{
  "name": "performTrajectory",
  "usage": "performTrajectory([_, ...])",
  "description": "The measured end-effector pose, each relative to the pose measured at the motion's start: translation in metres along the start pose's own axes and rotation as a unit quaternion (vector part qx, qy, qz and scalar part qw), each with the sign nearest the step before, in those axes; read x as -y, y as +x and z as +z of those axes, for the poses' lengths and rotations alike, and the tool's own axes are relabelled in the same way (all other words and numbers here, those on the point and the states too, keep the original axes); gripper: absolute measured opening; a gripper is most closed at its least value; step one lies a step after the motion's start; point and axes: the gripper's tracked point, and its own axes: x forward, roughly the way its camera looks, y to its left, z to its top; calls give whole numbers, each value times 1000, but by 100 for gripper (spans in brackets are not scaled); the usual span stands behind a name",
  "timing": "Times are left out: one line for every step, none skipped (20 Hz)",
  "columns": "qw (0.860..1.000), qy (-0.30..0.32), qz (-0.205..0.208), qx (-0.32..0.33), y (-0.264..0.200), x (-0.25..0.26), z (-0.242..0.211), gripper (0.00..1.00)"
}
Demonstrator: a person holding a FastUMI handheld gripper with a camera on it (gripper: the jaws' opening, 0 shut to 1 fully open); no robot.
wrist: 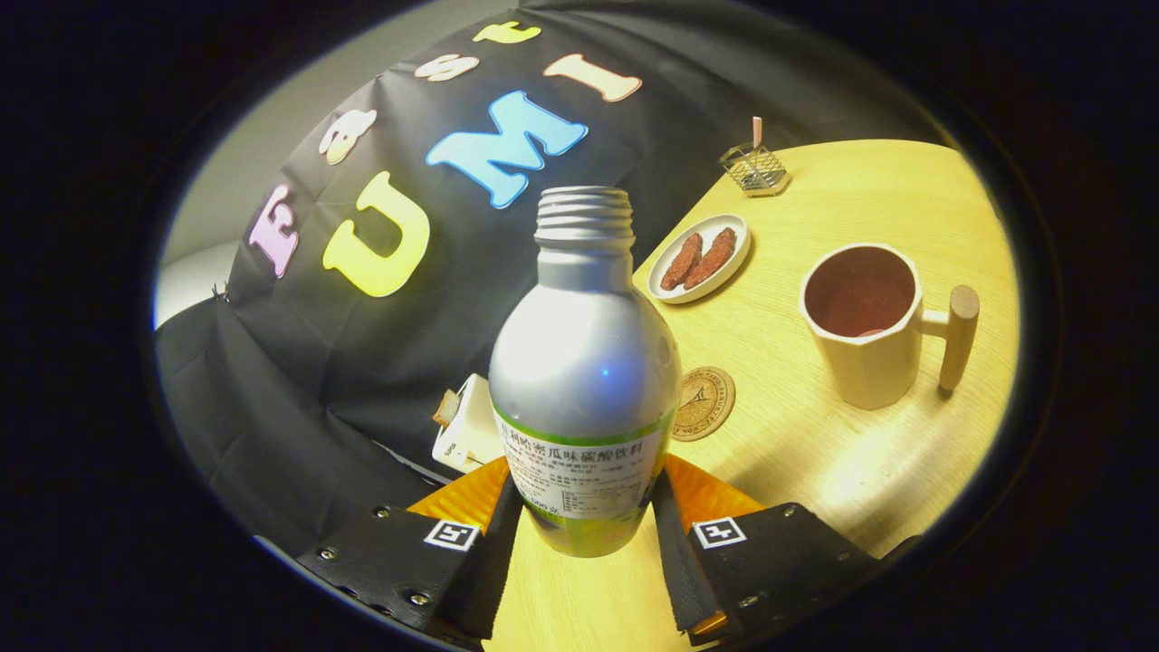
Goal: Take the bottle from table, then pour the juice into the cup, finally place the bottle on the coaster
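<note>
bottle [585,362], uncapped and clamped low between both fingers of the hand-held gripper [584,530], could slosh juice onto the desk [815,453] if tilted short of the cup [865,326].

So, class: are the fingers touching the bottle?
Touching. The gripper view shows both fingers pressed flush against the bottle's lower sides, with no gap either side; the gripper is closed on it.

The bottle [584,380] stands between the gripper [587,521] fingers, coaster [704,403] just behind it, cup [866,324] farther right.
</note>
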Motion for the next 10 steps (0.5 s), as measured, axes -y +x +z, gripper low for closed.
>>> performTrajectory([1000,6,-1,0,0,3,2,71])
performTrajectory([1000,14,-2,0,-1,5,6,71])
performTrajectory([1000,24,-1,1,-1,7,8,71])
performTrajectory([999,40,0,0,-1,9,9,71])
performTrajectory([998,58,2,-1,0,11,9,71])
performTrajectory([997,74,3,-3,0,12,8,71])
performTrajectory([996,87,3,-5,0,13,7,71])
performTrajectory([995,99,2,-8,0,14,7,71])
performTrajectory([994,110,1,-10,0,16,7,71])
performTrajectory([992,123,1,-10,1,18,9,71])
